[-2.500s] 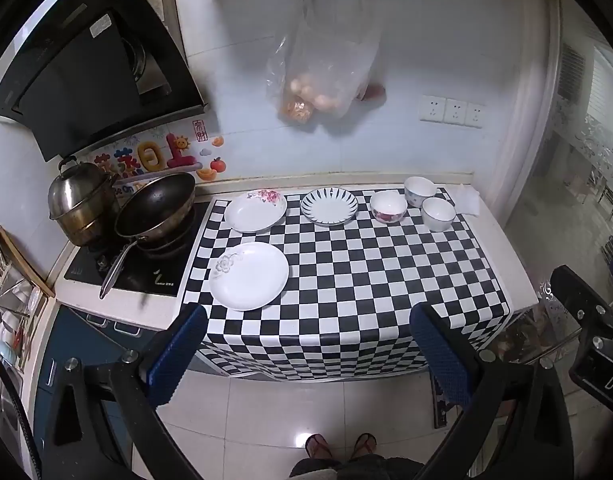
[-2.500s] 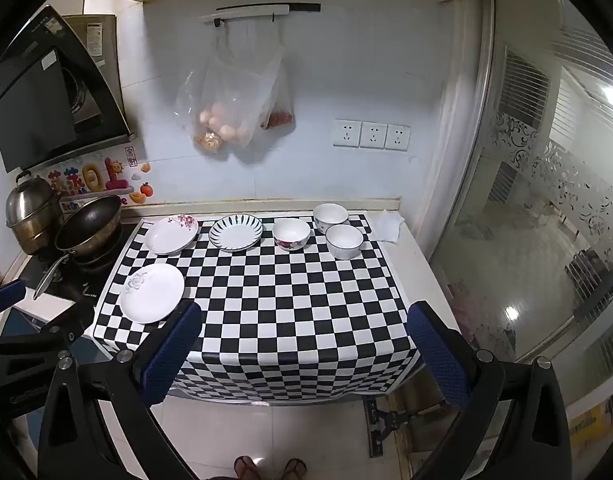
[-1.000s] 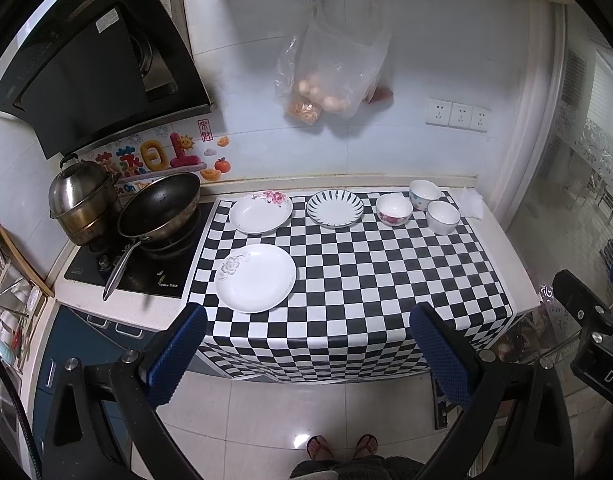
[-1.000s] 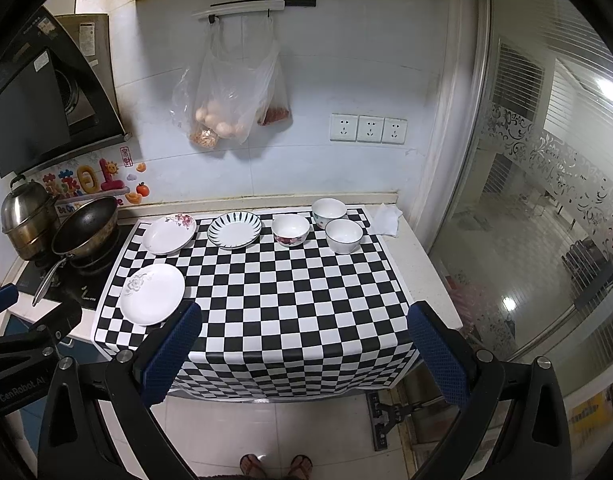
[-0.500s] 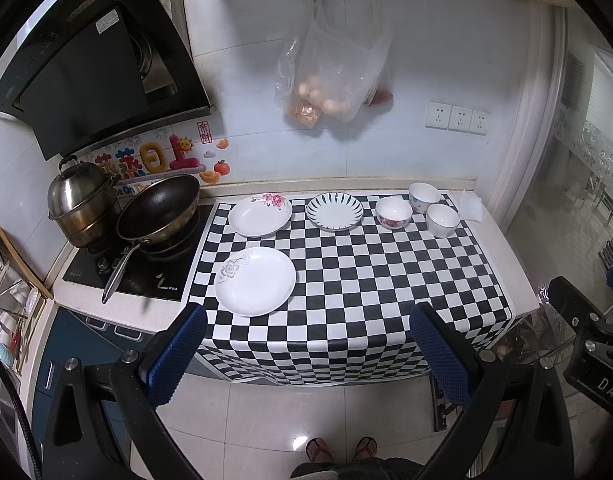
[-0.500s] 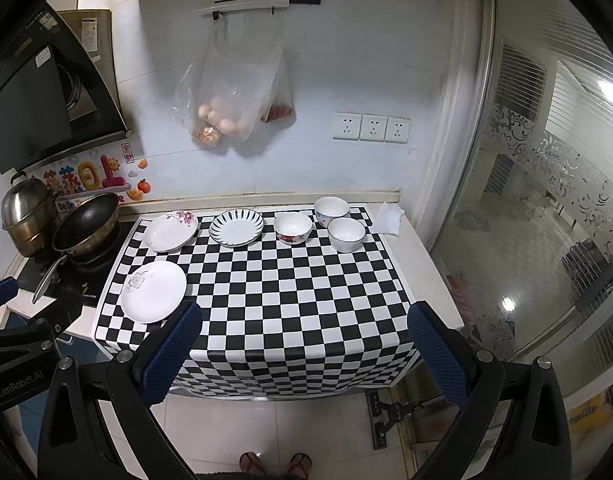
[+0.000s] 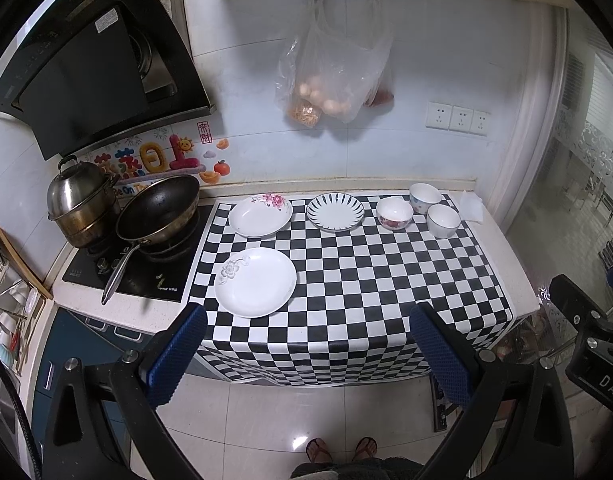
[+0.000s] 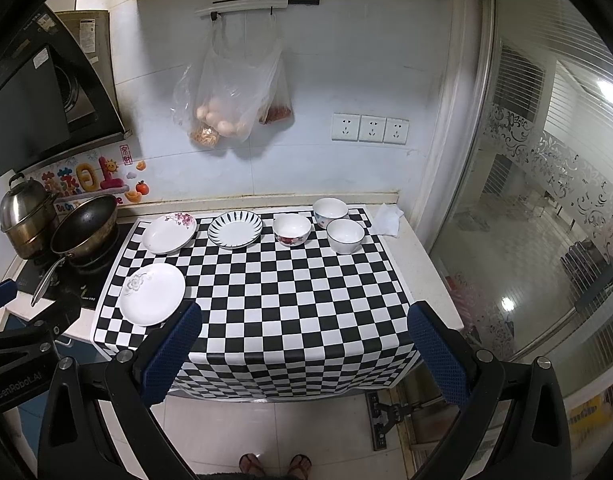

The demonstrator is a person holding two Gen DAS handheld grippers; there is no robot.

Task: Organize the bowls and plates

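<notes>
We held both grippers well back from the counter, above the tiled floor, and neither had anything in it. The left gripper [image 7: 304, 354] stood with its two blue-padded fingers [image 7: 174, 354] spread wide, and the right gripper [image 8: 304, 354] was spread just as wide, its pads [image 8: 436, 354] equally bare.

On the black-and-white checkered cloth [image 7: 366, 280] covering the counter we counted six pieces of crockery: three plates and three bowls. A plain white round plate with a grey embossed flower [image 7: 255, 281] lay alone near the cloth's front left corner. Along the back edge, from the left corner, sat a white shallow plate with pink blossoms [image 7: 260, 215], then a white plate with dark blue radial stripes on its rim [image 7: 335, 212] beside it but apart. Further along the back edge stood a white bowl with a red pattern on its outside [image 7: 394, 213]. At the back right corner were two more: a white bowl with small blue marks [image 7: 425, 197] closest to the wall, and a plain white bowl [image 7: 443, 220] just in front of it, very close; we could not tell whether they touched.

One crumpled white tissue [image 7: 471, 207] lay on the bare counter past the cloth's right edge. To the left of the cloth, on the black cooktop [image 7: 126, 276], were one dark frying pan with a long metal handle [image 7: 158, 210] and one lidded steel pot [image 7: 80, 204].
</notes>
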